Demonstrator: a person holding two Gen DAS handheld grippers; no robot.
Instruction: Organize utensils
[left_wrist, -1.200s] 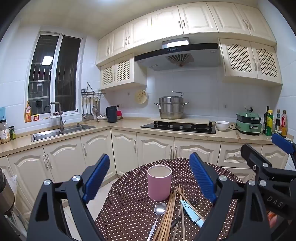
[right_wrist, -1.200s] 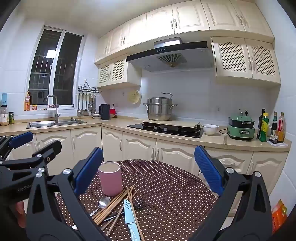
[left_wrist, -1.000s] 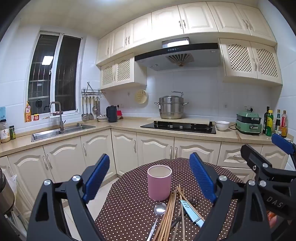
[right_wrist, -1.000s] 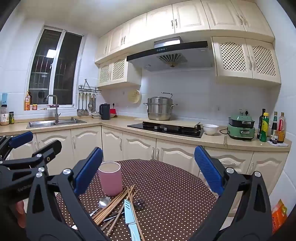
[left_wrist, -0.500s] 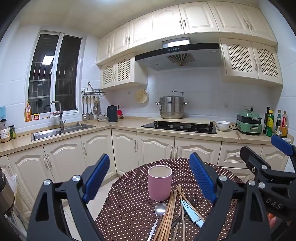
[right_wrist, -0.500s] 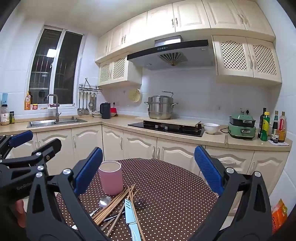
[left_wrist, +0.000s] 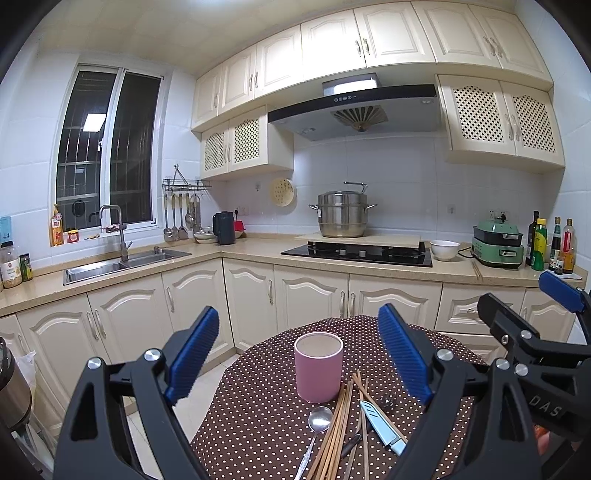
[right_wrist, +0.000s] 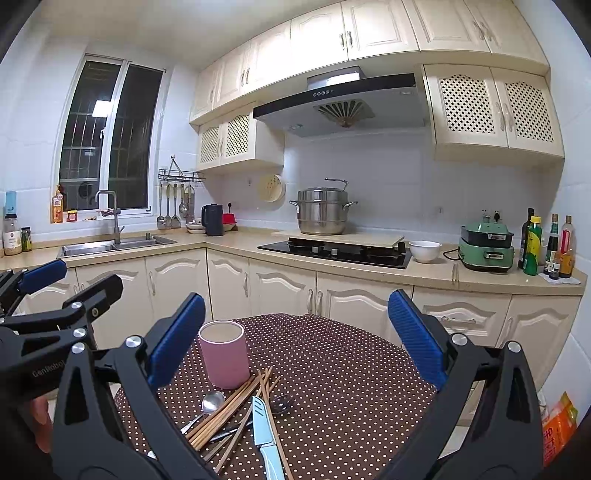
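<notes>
Both grippers agape above pink cup (left_wrist: 318, 366); loose utensils (right_wrist: 240, 413) beside

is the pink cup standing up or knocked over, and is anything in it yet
Upright: the cup stands on the table, mouth up. No utensil sticks out of it; the chopsticks, spoon and knife lie beside it.

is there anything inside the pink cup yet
Nothing sticks up out of the pink cylindrical cup; only its pale inner wall near the rim shows. Its bottom is hidden by the rim. The wooden chopsticks lie on the dotted tablecloth beside it.
</notes>
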